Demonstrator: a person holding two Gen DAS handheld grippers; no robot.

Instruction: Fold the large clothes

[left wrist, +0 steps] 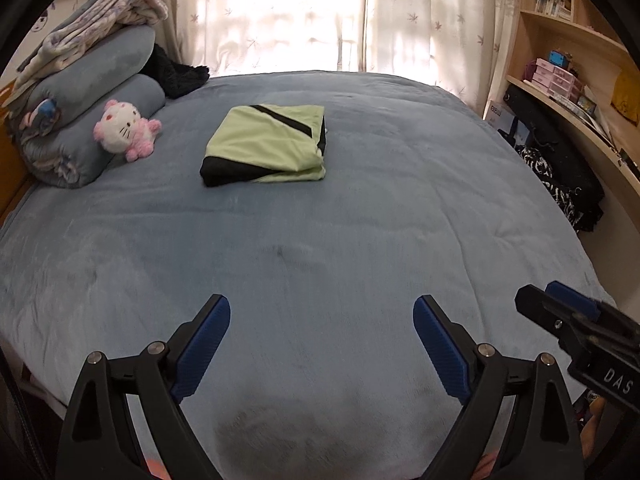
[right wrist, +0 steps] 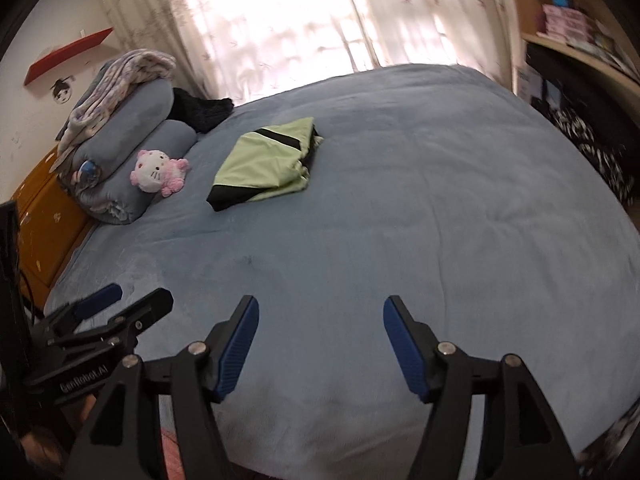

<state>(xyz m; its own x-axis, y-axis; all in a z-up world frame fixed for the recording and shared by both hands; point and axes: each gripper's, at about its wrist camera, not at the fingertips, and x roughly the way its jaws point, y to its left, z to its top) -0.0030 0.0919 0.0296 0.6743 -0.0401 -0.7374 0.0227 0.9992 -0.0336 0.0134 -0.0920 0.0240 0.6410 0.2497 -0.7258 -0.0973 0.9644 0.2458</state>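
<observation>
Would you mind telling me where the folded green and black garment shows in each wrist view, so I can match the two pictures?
Left wrist view: the folded green and black garment lies upper centre-left on the blue blanket.
Right wrist view: the garment lies upper left of centre, turned diagonally.
Shared landmark: the pink plush cat, just left of it in both.

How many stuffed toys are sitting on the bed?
1. The pink and white plush cat leans against the rolled grey bedding at the bed's left side. Others could be hidden behind that pile.
</observation>
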